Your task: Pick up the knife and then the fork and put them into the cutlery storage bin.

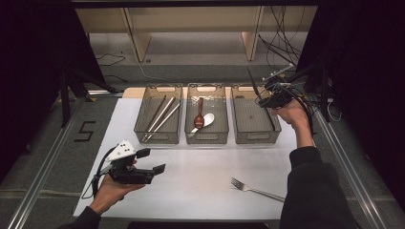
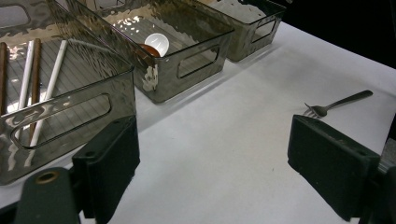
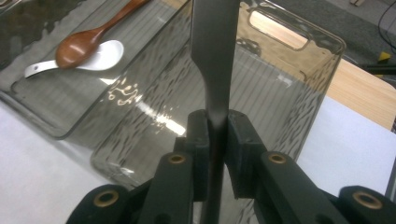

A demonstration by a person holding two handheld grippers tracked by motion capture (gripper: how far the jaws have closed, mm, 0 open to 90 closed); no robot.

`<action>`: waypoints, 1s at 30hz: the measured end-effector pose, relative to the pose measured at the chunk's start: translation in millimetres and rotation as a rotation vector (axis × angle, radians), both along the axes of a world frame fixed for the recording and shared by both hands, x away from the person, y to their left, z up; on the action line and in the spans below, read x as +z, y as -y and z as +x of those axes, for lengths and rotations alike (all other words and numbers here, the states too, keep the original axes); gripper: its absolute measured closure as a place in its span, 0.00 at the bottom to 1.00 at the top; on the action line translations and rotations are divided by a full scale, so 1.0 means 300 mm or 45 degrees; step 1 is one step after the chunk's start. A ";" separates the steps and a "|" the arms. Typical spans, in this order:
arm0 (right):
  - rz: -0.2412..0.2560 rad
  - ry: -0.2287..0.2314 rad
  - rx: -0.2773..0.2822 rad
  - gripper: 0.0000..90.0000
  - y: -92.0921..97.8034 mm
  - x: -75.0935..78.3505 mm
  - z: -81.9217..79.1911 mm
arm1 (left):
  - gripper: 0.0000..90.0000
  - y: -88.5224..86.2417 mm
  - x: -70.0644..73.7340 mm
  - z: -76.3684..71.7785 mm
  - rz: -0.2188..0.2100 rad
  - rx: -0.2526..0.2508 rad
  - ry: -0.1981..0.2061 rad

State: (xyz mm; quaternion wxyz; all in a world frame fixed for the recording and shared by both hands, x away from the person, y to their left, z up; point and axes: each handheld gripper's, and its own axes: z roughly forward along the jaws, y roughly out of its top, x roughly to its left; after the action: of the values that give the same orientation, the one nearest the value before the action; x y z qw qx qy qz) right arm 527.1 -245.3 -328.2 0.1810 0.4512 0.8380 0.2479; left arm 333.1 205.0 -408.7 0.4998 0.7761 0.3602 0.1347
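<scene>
Black utensil (image 3: 215,60), long and flat-handled, sits clamped between the jaws of our right gripper (image 3: 215,135), which we hold above the right-hand bin (image 1: 255,125) of three smoky plastic bins lined up along the far side of the white table (image 1: 200,176). In the high view its dark shaft (image 1: 253,83) slants up and away from the gripper over that bin; we cannot tell what kind of head it carries. Our left gripper (image 1: 150,162) rests low near the table's front left corner with its jaws wide apart and nothing between them. The left bin (image 1: 159,114) holds chopsticks (image 1: 160,117), the middle bin (image 1: 207,114) a brown wooden spoon (image 1: 199,117) lying across a white spoon (image 1: 205,121). A metal fork (image 1: 255,189) lies on the table well in front of the bins, toward the right.
</scene>
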 end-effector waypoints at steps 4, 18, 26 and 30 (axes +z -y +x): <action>-0.003 0.000 -0.019 0.90 0.006 -0.009 0.012 | 0.18 0.002 0.000 0.000 0.004 -0.006 -0.003; -0.037 0.030 -0.068 0.90 0.003 -0.036 0.035 | 0.18 0.004 -0.002 -0.001 0.003 -0.007 -0.009; -0.043 0.038 -0.097 0.90 0.011 -0.062 0.039 | 0.18 0.003 -0.002 0.000 -0.011 -0.004 -0.018; -0.043 0.037 -0.107 0.90 0.018 -0.079 0.039 | 0.18 0.004 -0.002 0.000 -0.007 -0.008 -0.019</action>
State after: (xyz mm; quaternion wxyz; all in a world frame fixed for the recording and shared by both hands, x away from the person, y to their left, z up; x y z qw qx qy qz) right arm 538.9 -250.8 -352.0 0.2112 0.4792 0.8196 0.2324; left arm 333.2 203.8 -409.3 0.4998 0.7767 0.3620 0.1263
